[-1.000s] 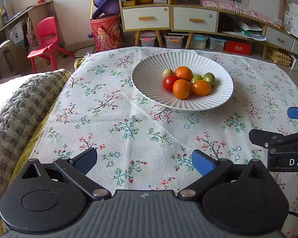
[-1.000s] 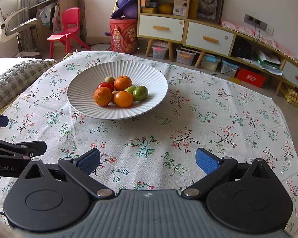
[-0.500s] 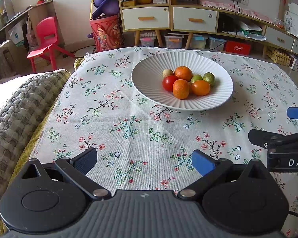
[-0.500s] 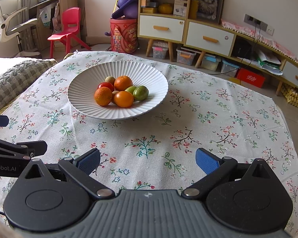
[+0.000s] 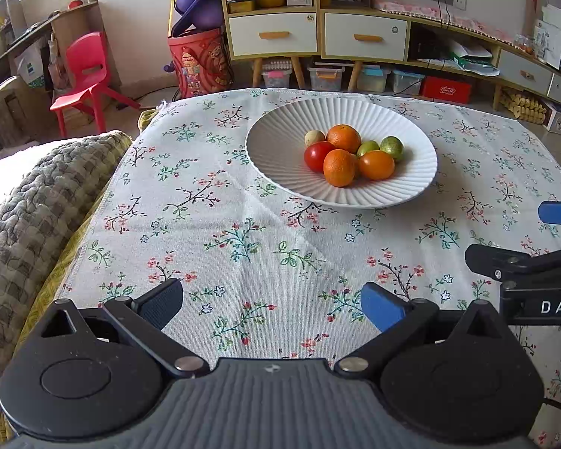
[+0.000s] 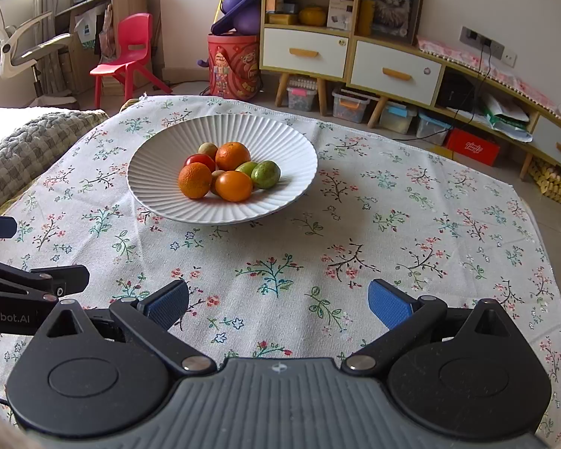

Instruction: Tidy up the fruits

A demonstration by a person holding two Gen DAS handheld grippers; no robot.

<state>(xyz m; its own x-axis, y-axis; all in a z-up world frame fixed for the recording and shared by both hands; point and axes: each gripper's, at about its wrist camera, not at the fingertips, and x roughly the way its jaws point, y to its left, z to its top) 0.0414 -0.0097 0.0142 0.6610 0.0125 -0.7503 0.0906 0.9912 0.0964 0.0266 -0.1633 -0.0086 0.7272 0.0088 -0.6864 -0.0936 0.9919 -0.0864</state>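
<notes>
One ribbed white plate (image 6: 161, 202), upper centre, holds three oranges (image 6: 194, 180), one tomato (image 6: 199, 159), two green fruits (image 6: 266, 174), one tan fruit (image 6: 207, 148). Left tongs (image 5: 272, 305) and right tongs (image 6: 278, 305) gape, empty.

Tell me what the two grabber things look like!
Both look alike. The left gripper and the right gripper each have a ribbed grey body, black arms with round black discs and silver pivot pins, and two blue finger pads. White lettering marks the right gripper's side.
</notes>
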